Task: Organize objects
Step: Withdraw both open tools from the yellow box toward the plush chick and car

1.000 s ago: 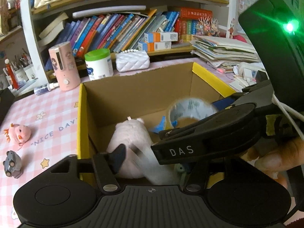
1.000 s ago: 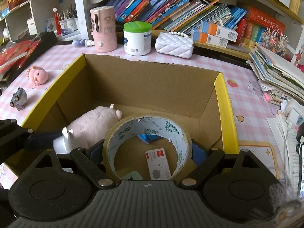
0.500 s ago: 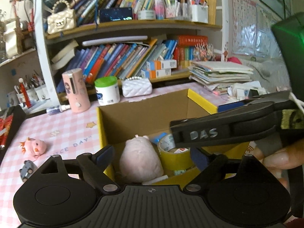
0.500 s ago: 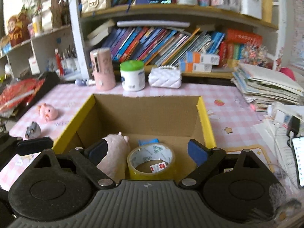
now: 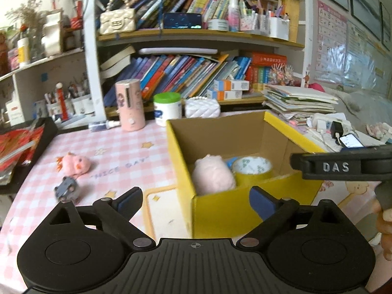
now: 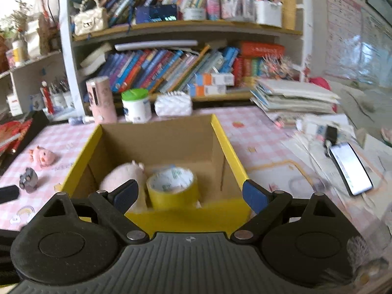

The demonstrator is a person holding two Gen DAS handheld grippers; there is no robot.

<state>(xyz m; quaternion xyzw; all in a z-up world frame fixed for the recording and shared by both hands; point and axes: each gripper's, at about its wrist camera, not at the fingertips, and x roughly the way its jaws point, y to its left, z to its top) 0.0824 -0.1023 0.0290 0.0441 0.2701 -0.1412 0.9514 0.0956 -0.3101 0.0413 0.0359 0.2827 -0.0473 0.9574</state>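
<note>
My two hand-held grippers hold nothing.
My left hand-held gripper (image 5: 196, 199) is opening wider; my right hand-held gripper (image 6: 191, 193) is spread wide above the box (image 6: 227, 152).

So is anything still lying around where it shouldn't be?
Yes. A pink toy and a small grey toy still lie loose on the checked tablecloth, left of the yellow box that already holds the pink plush and tape roll.

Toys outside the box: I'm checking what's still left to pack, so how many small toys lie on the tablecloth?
2. A pink toy and a grey toy car just in front of it, both left of the yellow box. Others may be hidden.
</note>
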